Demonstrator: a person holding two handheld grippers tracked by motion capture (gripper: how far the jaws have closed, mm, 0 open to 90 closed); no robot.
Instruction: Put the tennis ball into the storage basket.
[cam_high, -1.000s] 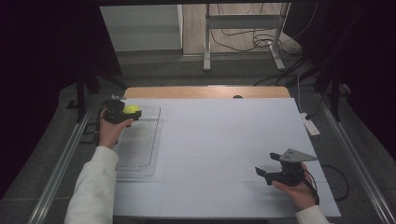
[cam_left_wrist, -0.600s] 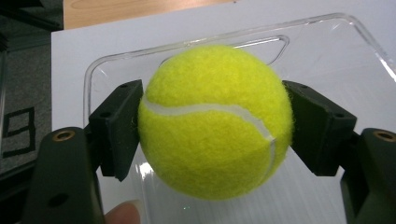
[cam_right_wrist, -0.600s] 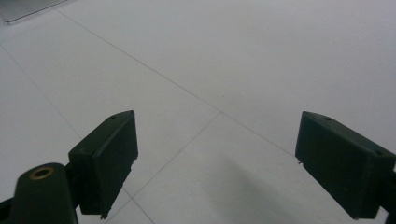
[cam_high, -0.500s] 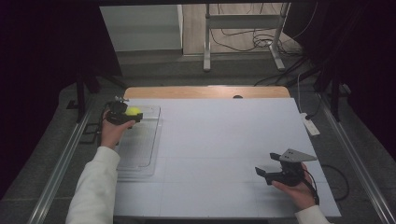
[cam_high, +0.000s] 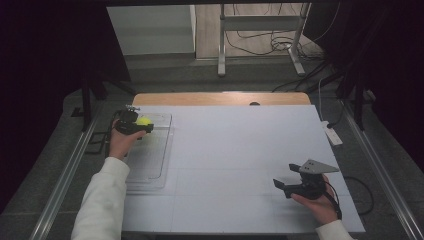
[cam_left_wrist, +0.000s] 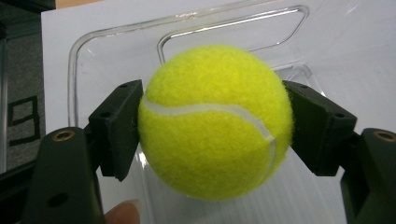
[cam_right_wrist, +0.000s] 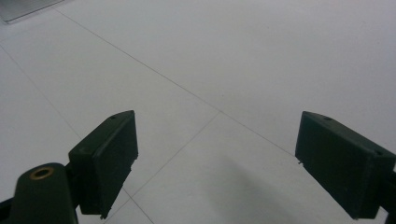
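A yellow tennis ball (cam_left_wrist: 215, 121) is clamped between both jaws of my left gripper (cam_left_wrist: 212, 128), which is shut on it. In the high view that ball (cam_high: 144, 121) hangs over the far end of a clear plastic tray (cam_high: 150, 155) at the table's left side, with my left gripper (cam_high: 142, 125) around it. My right gripper (cam_high: 281, 186) rests near the table's front right, held in a hand. In the right gripper view my right gripper (cam_right_wrist: 224, 163) stands open, its jaws wide apart over bare white table surface.
The white table top (cam_high: 235, 150) spreads between the two hands. A white power strip (cam_high: 332, 135) lies at the right edge. A wooden strip (cam_high: 220, 98) runs along the far edge. Metal rails flank the table on both sides.
My left gripper with the ball has shifted slightly toward the far end of the tray. The right gripper has stayed where it was.
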